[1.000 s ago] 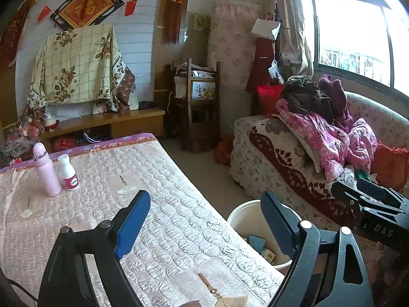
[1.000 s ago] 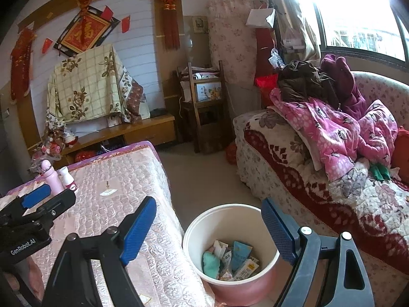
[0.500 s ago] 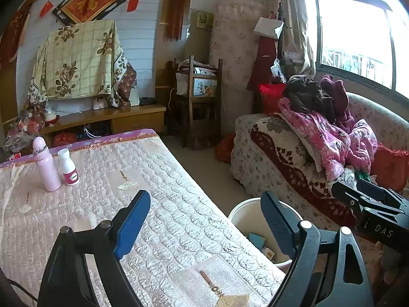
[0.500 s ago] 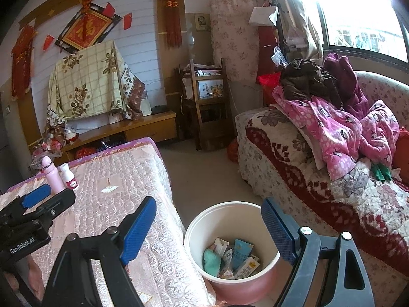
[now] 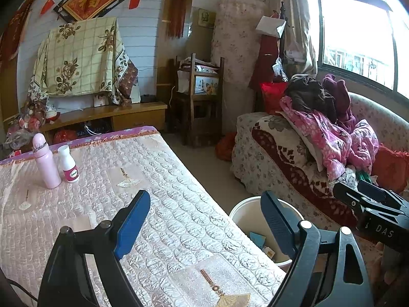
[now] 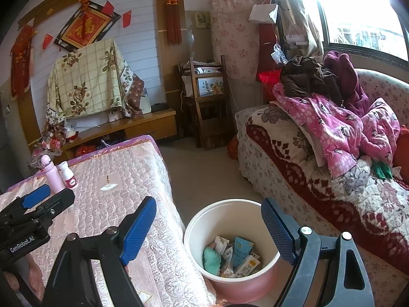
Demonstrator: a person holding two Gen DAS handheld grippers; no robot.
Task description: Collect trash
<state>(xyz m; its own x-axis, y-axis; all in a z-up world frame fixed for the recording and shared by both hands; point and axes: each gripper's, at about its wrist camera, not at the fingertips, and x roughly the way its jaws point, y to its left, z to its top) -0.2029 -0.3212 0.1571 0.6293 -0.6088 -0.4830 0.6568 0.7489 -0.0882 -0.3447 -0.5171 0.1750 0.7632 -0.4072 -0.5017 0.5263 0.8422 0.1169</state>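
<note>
In the right wrist view the right gripper (image 6: 208, 226) has its jaws spread wide with nothing between them — the bucket (image 6: 196, 220) sits on the floor in the lower middle of the frame, seen through the gap. Inside it lies the trash (image 6: 231, 254): a teal lump, small packets and wrappers. The bucket stands just beside the edge of the table (image 6: 122, 179), which carries a quilted pink cover and fills the lower left. At the upper left of that cover stand a pink bottle (image 6: 52, 175) and a small white bottle (image 6: 68, 176), side by side. The left gripper (image 5: 205, 220) also has its jaws wide apart and empty — in its view it hangs over the table's right edge, the bucket's rim showing at lower right. A sofa (image 6: 294, 179) piled with clothes fills the right side.
</note>
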